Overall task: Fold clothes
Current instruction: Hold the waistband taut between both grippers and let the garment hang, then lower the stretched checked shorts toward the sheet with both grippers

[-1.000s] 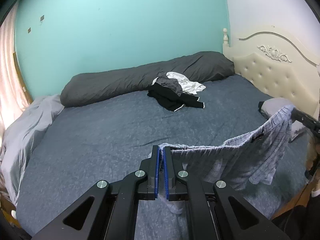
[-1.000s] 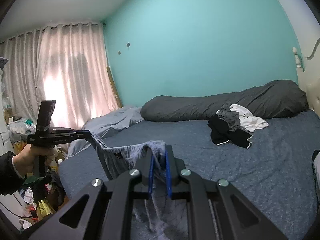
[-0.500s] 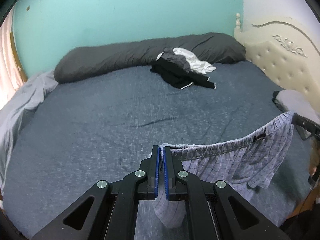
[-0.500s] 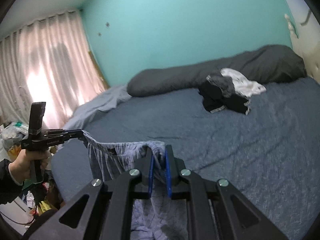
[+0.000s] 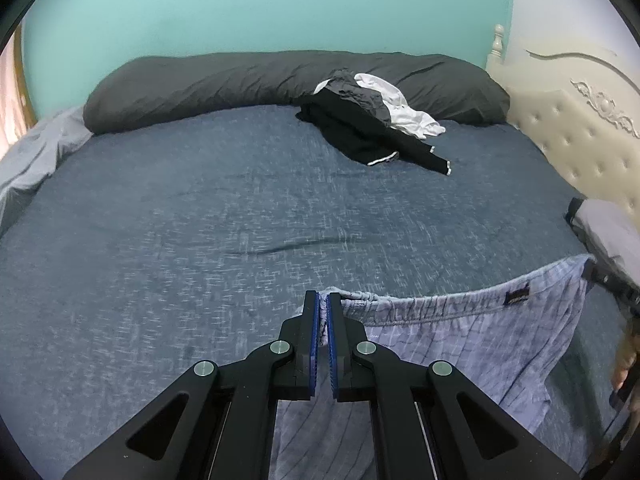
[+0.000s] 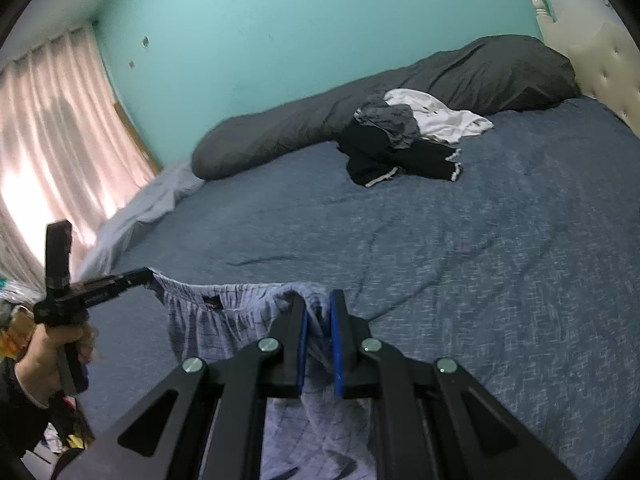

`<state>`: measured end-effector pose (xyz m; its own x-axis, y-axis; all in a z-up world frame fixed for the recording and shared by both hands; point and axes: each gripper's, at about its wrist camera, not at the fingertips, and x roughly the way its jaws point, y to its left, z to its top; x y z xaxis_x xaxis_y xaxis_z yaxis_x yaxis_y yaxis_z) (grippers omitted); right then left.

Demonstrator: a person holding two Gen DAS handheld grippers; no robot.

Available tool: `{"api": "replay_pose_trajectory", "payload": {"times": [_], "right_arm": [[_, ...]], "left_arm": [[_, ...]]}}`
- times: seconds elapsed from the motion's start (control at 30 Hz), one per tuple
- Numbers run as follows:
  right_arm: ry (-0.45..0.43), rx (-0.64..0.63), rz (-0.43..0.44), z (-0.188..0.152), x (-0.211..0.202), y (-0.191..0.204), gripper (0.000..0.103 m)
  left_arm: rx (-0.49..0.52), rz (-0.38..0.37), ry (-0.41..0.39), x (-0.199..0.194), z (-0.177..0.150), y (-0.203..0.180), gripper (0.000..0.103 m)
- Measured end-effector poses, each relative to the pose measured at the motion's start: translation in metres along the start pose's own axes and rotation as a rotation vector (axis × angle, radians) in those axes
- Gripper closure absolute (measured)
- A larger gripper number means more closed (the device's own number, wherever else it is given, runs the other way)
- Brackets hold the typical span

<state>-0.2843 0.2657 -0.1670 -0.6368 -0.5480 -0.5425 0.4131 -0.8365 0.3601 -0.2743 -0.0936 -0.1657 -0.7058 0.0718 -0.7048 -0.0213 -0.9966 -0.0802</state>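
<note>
While both grippers pinch its waistband, shorts (image 5: 472, 344) hang spread over bed (image 5: 240, 216).
Left gripper (image 5: 323, 308) and right gripper (image 6: 318, 312) are clamped; likely next, lay flat.

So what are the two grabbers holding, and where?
Both hold the checked shorts by the waistband: left gripper at one end, right gripper at the other.

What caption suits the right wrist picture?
Both grippers stretch plaid shorts over a blue bed.

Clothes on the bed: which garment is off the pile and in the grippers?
The plaid shorts, stretched by the waistband between left gripper and right gripper. The black, grey and white garments lie heaped by the bolster.
</note>
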Motion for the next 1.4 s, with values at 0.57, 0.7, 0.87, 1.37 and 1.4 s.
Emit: {"api": "replay_pose_trajectory", "payload": {"times": [0.57, 0.7, 0.87, 1.37, 1.4], "right_arm": [[0.143, -0.037, -0.156, -0.006, 0.062, -0.008, 0.093], [0.163, -0.061, -0.180, -0.008, 0.073, -0.004, 0.093], [0.183, -0.096, -0.204, -0.012, 0.084, 0.001, 0.093], [0.200, -0.111, -0.240, -0.015, 0.092, 0.002, 0.093], [0.200, -0.113, -0.243, -0.015, 0.093, 0.003, 0.093]], "left_arm": [[-0.124, -0.076, 0.027, 0.066, -0.025, 0.018, 0.099], [-0.127, -0.082, 0.030, 0.073, -0.030, 0.019, 0.099], [-0.139, -0.075, 0.037, 0.080, -0.034, 0.021, 0.099], [-0.167, -0.092, 0.046, 0.087, -0.037, 0.021, 0.099], [-0.170, -0.092, 0.049, 0.088, -0.037, 0.021, 0.099]]}}
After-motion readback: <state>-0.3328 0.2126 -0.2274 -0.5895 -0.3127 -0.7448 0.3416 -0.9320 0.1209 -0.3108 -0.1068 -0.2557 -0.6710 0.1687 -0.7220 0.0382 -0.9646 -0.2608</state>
